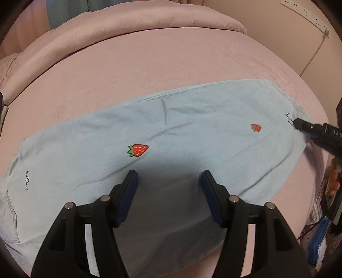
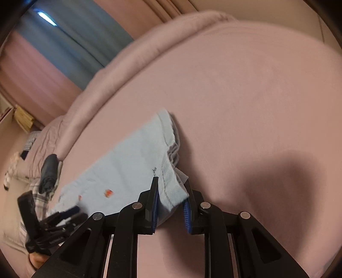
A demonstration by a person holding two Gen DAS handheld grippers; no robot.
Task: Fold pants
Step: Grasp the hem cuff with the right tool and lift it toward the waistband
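So the pants are light blue, with little red strawberry patches and some small black script stitched on, and they're laid out flat across the pink bed sheet, already doubled over lengthwise with one leg on top of the other. Waistband and a pocket are at the left end in the left wrist view, leg hems at the right end.

The right gripper has got hold of those hems, its jaws pinching the stacked cuff edge of the denim between the blue pads. That corner is bunched up and lifted a bit off the sheet.

The left gripper is hanging over the middle of the pants near the close edge, jaws spread apart with nothing in between them, just its shadow on the fabric below.

Further out there's a rumpled pink duvet rolled along the far side of the bed, a blue curtain behind that, and a white power strip on the wall.
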